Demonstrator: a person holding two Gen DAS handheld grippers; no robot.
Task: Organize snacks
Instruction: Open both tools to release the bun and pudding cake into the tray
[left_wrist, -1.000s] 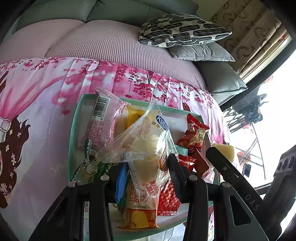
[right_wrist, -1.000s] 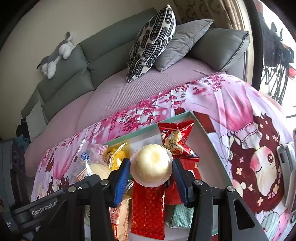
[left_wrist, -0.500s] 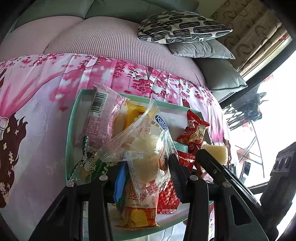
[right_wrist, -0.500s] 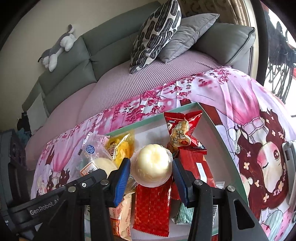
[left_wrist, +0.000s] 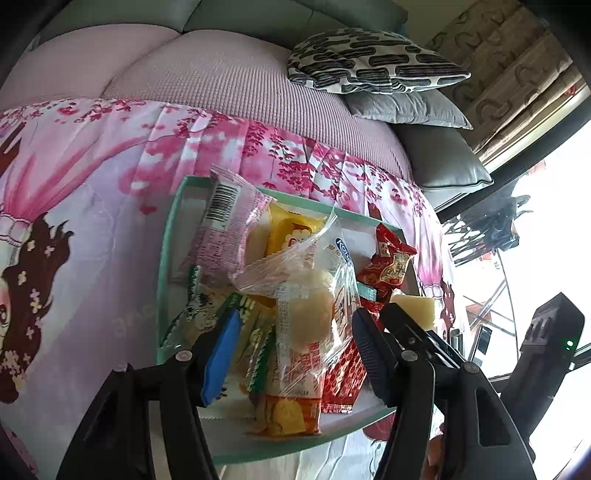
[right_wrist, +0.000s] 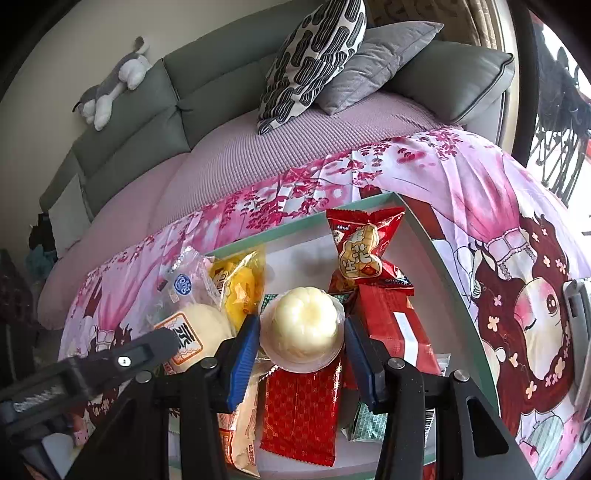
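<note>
L wrist view: your left gripper (left_wrist: 291, 338) has its jaws apart, just been opening. The clear bread packet (left_wrist: 310, 295) sits between the pads, but neither pad presses it; there's a gap at the blue pad on the left and the black pad looks just clear on the right. The packet lies atop a pile in the green tray (left_wrist: 164, 280), leaning over the yellow packet (left_wrist: 291, 229) and beside the pink packet (left_wrist: 225, 229) at the far left. Risk: the packet is slick and perched on others, so it could slide toward the near rim if you pull back w/ a pad dragging the film. Crinkled wrapper may snag the jaw. The red snack bag (left_wrist: 389, 262) stands right of it, so a sideways sweep could tip it.

R wrist view: your right gripper (right_wrist: 301, 334) is clamped on the round pudding cup (right_wrist: 301, 330), pads at both sides of its rim, held over the red patterned packet (right_wrist: 301, 406) near the tray centre. The tray (right_wrist: 461, 291) is crowded; free floor shows only at the far middle. Risk: the cup is round w/ a thin rim, so the grip is narrow and a roll of the wrist could pop it out. Set on the heaped packets it'd likely sit tilted & topple. The left gripper's finger (right_wrist: 122, 356) is close on the left, so there's a collision risk if both hands move inward at once.
</note>
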